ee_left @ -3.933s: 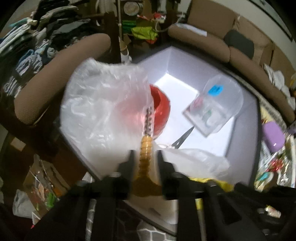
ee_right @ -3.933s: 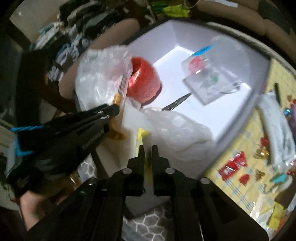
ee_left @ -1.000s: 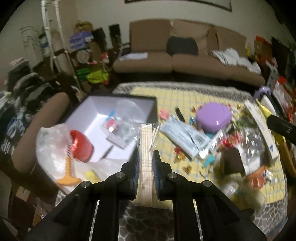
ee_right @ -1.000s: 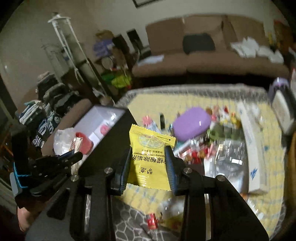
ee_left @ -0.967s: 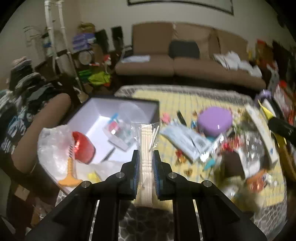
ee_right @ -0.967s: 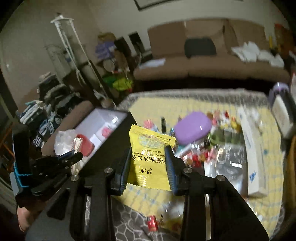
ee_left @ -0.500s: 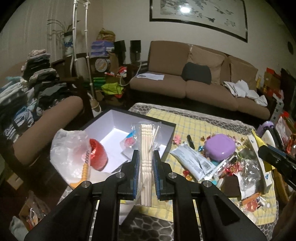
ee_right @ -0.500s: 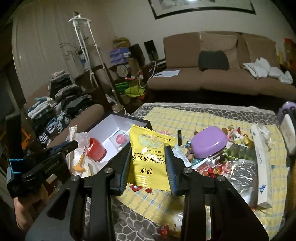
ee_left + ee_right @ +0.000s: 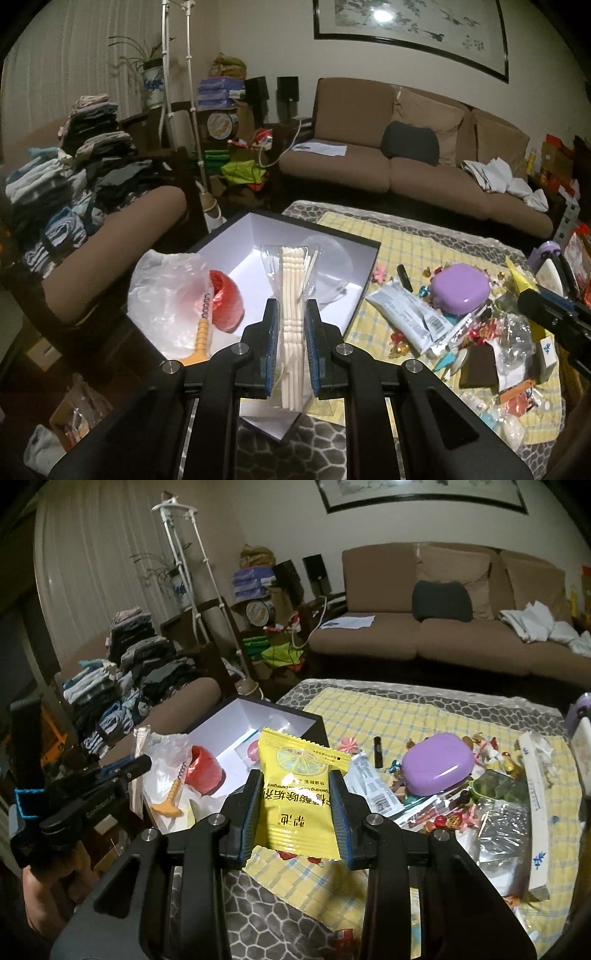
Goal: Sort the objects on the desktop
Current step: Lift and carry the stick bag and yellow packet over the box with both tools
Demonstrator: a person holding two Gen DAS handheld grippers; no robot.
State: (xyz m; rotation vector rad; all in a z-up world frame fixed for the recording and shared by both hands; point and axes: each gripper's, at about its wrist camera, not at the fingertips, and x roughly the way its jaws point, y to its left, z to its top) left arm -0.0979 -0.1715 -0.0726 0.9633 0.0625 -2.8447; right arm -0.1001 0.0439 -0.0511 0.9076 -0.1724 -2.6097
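Observation:
My left gripper [image 9: 292, 306] is shut on a clear bag of white sticks [image 9: 292, 332], held above the near corner of a black box with a white inside [image 9: 258, 236]. My right gripper [image 9: 298, 777] is shut on a yellow lemon-print sachet [image 9: 299, 794], held above the table's front. The box [image 9: 255, 712] holds a red cup [image 9: 227, 304], a yellow-handled corkscrew [image 9: 201, 338], a clear plastic bag [image 9: 166, 295] and a clear container [image 9: 332, 266]. The left gripper also shows at the left of the right wrist view [image 9: 140, 766].
A yellow checked cloth [image 9: 369, 709] covers the table, with a purple case [image 9: 437, 762], a white pouch [image 9: 406, 314], a long white box [image 9: 535, 790], sweets and wrappers. A brown armchair [image 9: 110, 243] stands left, a sofa [image 9: 406, 166] behind.
Both grippers have risen and pulled back from the box. The left one let go of the corkscrew and now holds the bag of sticks. The right one now holds the yellow sachet.

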